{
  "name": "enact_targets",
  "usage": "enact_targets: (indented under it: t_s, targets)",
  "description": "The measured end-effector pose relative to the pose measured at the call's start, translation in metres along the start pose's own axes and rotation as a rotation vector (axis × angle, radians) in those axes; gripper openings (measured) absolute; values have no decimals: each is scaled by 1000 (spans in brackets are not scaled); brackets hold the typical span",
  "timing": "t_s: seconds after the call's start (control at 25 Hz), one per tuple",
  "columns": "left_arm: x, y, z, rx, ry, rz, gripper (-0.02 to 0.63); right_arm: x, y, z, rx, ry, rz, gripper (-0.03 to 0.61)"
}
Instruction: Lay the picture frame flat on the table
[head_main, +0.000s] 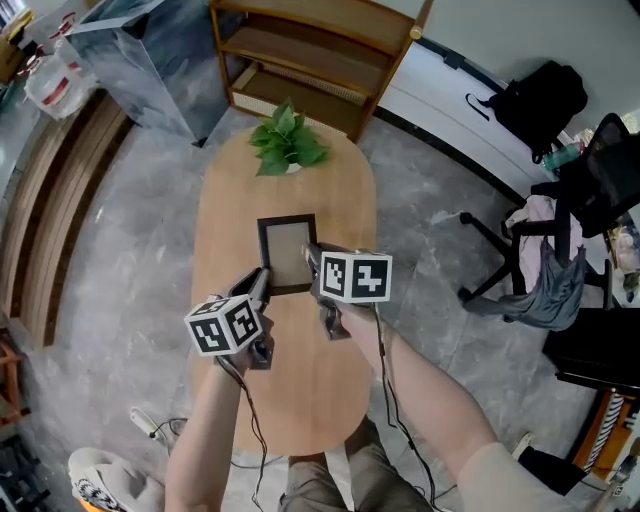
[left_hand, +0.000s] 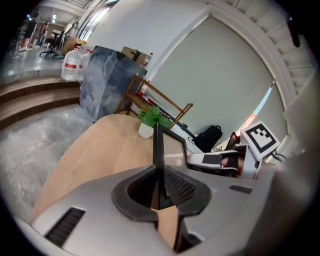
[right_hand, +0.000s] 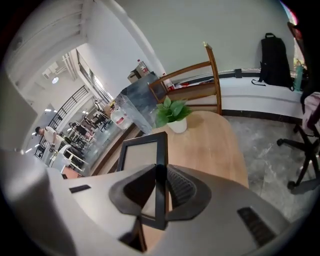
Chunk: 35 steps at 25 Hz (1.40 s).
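Black picture frame (head_main: 288, 255), plain beige inside; left claw (head_main: 262, 283), right claw (head_main: 313, 262) clamp opposite edges.

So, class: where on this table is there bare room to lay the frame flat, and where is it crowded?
Bare wood lies between the potted plant and the picture frame, and across the near end of the table. The middle is crowded: the left gripper and right gripper both clamp the frame there.
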<state>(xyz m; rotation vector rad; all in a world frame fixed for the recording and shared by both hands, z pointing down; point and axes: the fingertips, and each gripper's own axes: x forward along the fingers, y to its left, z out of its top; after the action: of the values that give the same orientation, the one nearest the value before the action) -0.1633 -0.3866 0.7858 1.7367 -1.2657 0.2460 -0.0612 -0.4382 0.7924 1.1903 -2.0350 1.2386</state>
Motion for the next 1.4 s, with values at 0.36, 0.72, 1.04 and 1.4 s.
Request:
enact_targets:
  t_s: [0.36, 0.72, 1.04, 1.4]
  targets:
    - [62, 56, -51, -116, 58, 62, 49, 84, -51, -54, 15, 116, -28, 49]
    - [92, 102, -99, -145, 106, 113, 49, 122, -62, -90, -107, 145, -46, 52]
    - [100, 110, -112, -104, 126, 122, 51, 131, -73, -108, -80, 134, -45, 57]
    - [86, 110, -95, -65, 86, 146, 51, 121, -71, -113, -81, 113, -44, 72]
